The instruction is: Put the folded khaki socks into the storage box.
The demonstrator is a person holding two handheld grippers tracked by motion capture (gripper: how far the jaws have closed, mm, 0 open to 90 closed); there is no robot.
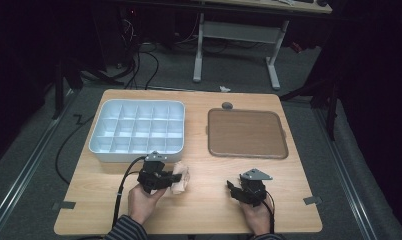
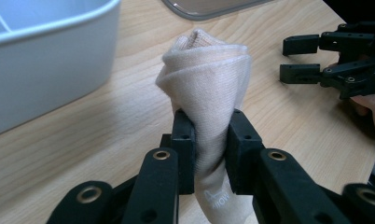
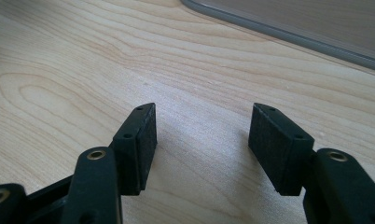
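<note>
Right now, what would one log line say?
left gripper: shut on sock | right gripper: open, empty | bin: empty | table

Left gripper (image 1: pixel 173 178) and right gripper (image 1: pixel 230 189) built of black links, brass-ringed pivot holes and screws seen. Grey three-cornered plates mounted on top. Black cables trailed. Striped sleeves (image 1: pixel 125 229) worn.

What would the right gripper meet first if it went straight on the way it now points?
The right gripper, jaws open and empty, points low across the bare table. Next in line is probably the brown tray's rim, though depth is unclear.
</note>
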